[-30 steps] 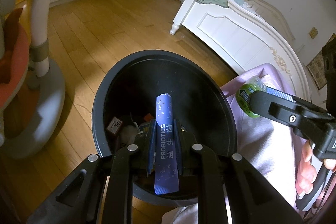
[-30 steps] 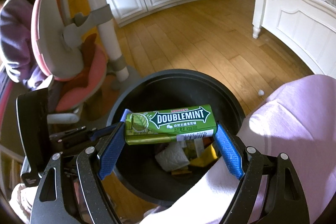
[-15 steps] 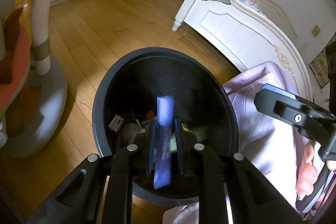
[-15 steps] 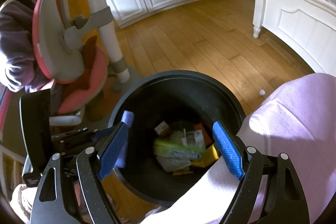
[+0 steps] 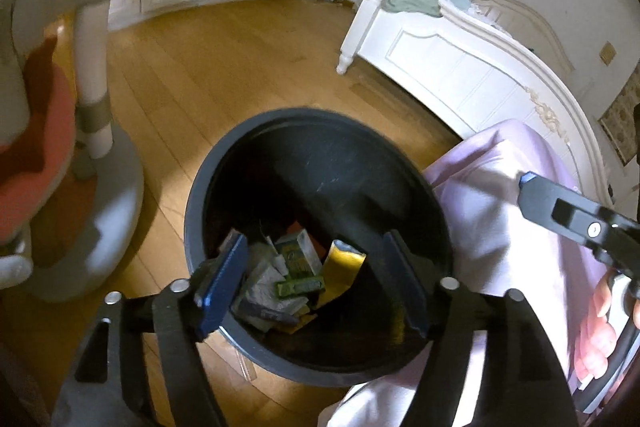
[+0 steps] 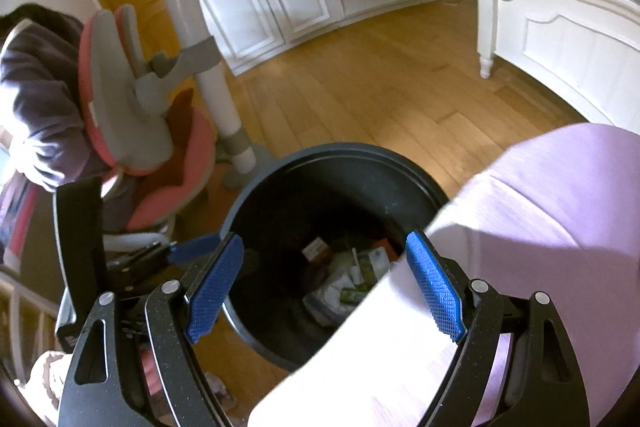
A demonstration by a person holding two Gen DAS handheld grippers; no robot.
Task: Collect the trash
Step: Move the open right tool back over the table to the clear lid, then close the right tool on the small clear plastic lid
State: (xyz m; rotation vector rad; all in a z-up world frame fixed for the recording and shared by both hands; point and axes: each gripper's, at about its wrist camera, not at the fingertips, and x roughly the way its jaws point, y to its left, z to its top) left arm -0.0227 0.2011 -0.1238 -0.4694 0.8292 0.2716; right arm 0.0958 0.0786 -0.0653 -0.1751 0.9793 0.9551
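From the left wrist view, we look down past our left gripper (image 5: 316, 279) into the round black plastic trash bin (image 5: 256, 131) on the wooden plank floor (image 5: 224, 55). Its jaws have just been opening and now stand wide, with nothing between them and nothing touching the blue pads. The trash lies directly below and ahead of the jaws, at the bottom of the bin: a small green gum pack (image 5: 301, 286) with its long axis running roughly across the view, resting on crumpled white paper (image 5: 262, 291), beside a yellow wrapper (image 5: 344, 271) and a small carton (image 5: 299, 254). A dark strip that may be the blue sachet lies low in the pile, though we cannot tell for sure. To the right, one finger of our right gripper (image 5: 560, 205) reaches in over lilac cloth (image 5: 508, 187), apart from the bin.

From the right wrist view, our right gripper (image 6: 326, 281) also stands wide and empty, its blue textured pads (image 6: 214, 285) touching nothing. The bin's rim (image 6: 336, 149) sits ahead and slightly left of the jaws, and the lilac cloth covers part of its mouth. The left gripper's blue tip (image 6: 194, 249) shows at the bin's left edge.

We judge that both pieces are dropped, so the next move turns on finding more trash away from the bin; neither hand looks nearer to any.
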